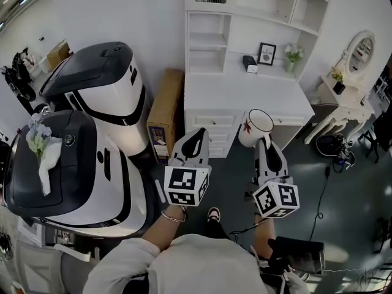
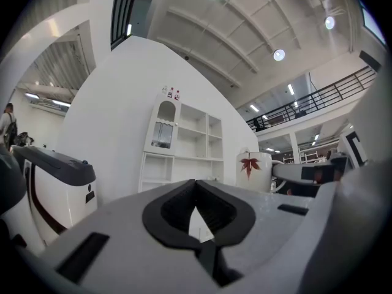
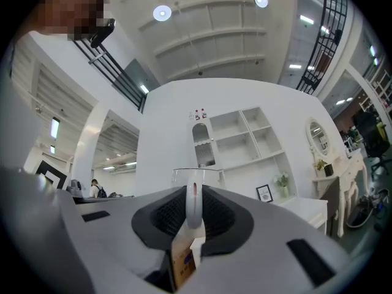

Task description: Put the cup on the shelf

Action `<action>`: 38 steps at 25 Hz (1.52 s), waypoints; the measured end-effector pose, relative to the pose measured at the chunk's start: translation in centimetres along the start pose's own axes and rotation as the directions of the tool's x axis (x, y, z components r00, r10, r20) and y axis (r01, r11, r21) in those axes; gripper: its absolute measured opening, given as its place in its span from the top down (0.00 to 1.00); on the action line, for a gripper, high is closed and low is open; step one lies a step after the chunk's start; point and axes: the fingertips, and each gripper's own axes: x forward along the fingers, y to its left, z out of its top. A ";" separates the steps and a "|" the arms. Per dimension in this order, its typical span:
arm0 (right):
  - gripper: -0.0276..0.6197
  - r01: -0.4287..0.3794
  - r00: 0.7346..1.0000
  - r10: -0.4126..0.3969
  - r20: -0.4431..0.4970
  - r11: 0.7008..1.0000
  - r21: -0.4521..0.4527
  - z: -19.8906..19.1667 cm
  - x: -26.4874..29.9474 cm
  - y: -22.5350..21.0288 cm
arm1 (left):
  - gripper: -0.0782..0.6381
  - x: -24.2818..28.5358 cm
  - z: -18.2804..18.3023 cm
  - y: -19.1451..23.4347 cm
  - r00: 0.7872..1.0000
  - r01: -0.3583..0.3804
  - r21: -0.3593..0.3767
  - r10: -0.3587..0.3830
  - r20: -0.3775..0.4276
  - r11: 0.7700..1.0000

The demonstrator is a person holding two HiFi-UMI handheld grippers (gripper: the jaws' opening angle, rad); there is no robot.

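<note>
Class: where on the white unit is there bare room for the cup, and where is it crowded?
Bare: the desk top in front of the frame, and the two cubbies left of the box. Crowded: the back, from box to flowers.

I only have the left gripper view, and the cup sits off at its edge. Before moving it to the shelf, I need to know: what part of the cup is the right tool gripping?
Observer: In the right gripper view the right tool is shut on the cup's handle, which is seen edge-on between its jaws.
Operator: What stands on the desk under the shelves?
Observer: The head view shows a picture frame, a small dark box and flowers at the back of the desk.
</note>
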 end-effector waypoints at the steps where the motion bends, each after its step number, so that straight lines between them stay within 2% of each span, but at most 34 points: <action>1: 0.85 0.000 1.000 0.000 0.000 1.000 0.004 -0.2 0.4 -0.3 | 0.88 0.5 -0.1 0.2 1.000 -0.002 0.002 0.002 -0.002 1.000; 22: 0.85 -0.075 0.997 0.075 -0.006 0.997 0.001 -0.9 14.7 -8.9 | 0.88 15.8 0.1 3.7 0.998 -0.069 0.022 0.068 0.015 0.997; 38: 0.85 -0.117 0.993 0.117 0.000 0.993 -0.001 -0.9 22.2 -15.2 | 0.88 24.5 0.3 4.5 0.992 -0.118 0.034 0.117 0.042 0.992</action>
